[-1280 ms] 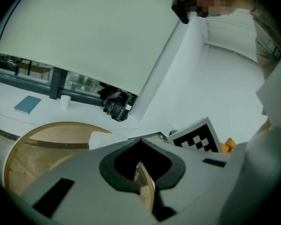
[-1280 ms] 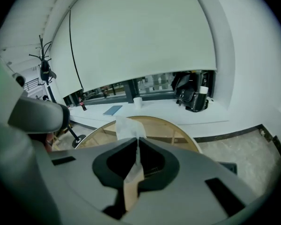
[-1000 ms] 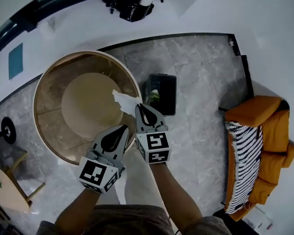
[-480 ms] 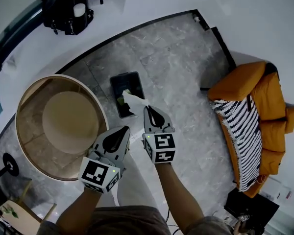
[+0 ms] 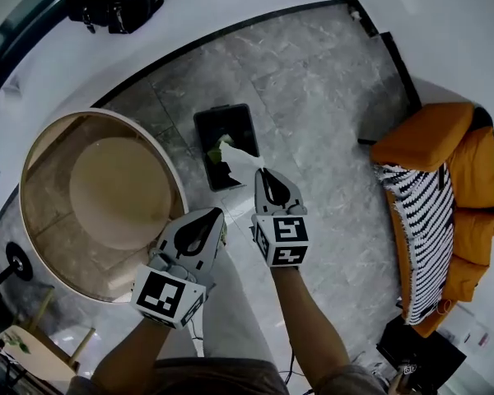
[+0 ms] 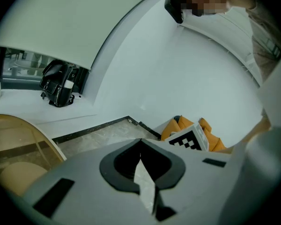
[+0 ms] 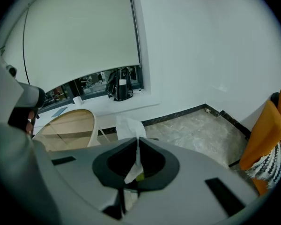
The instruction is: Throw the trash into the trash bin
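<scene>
Right gripper [image 5: 263, 172]: jaws clamped tight on a white tissue [image 5: 240, 160], nose tilted down, tips just short of the trash bin's [image 5: 224, 110] near right corner.
Tissue: crumpled, poking out past the right tips. From the head view it overlaps the bin's near right corner, and it is not in the bin yet.
Trash bin: black, rectangular and open, standing on the grey marble floor with a green scrap [image 5: 216, 151] inside.
Left gripper [image 5: 216, 214]: jaws pressed together, nearer the person than the bin and off its near left side. A pale strip [image 6: 145, 186] shows in the seam, and what it is, I can't tell.
Round wooden table [image 5: 115, 192]: just left of the bin.
Orange sofa [image 5: 432, 146]: well right of the bin, with a striped cushion [image 5: 416, 237] on it.
Black bag [image 5: 111, 2]: on the white ledge beyond the bin.
</scene>
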Demonstrator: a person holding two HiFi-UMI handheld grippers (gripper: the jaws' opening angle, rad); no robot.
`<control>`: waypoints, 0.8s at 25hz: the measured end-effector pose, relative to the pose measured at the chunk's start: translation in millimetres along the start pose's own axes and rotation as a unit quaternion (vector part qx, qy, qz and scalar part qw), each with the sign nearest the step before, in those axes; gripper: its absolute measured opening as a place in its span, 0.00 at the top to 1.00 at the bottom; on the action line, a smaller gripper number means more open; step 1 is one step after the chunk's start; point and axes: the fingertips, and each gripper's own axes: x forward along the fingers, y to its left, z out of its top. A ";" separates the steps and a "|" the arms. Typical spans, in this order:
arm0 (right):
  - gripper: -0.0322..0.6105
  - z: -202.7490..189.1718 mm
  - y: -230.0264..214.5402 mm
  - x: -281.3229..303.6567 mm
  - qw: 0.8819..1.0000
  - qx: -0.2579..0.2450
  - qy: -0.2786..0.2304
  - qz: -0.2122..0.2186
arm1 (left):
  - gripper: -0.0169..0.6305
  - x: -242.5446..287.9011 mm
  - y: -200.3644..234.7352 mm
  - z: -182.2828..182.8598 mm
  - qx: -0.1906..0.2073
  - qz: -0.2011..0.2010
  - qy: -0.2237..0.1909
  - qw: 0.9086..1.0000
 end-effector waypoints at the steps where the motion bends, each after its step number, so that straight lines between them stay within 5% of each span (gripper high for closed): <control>1: 0.91 -7.8 -0.2 9.9 1.000 -0.001 0.003 0.002 | 0.95 1.9 6.0 -6.2 -0.001 0.003 0.002 1.000; 10: 0.91 -75.1 -4.0 80.7 0.999 -0.004 0.040 0.004 | 0.95 10.4 57.2 -57.8 -0.021 0.037 0.017 0.999; 20: 0.90 -87.8 -7.5 94.7 0.999 0.012 0.051 0.001 | 0.95 14.2 56.9 -68.7 -0.029 0.026 0.036 0.999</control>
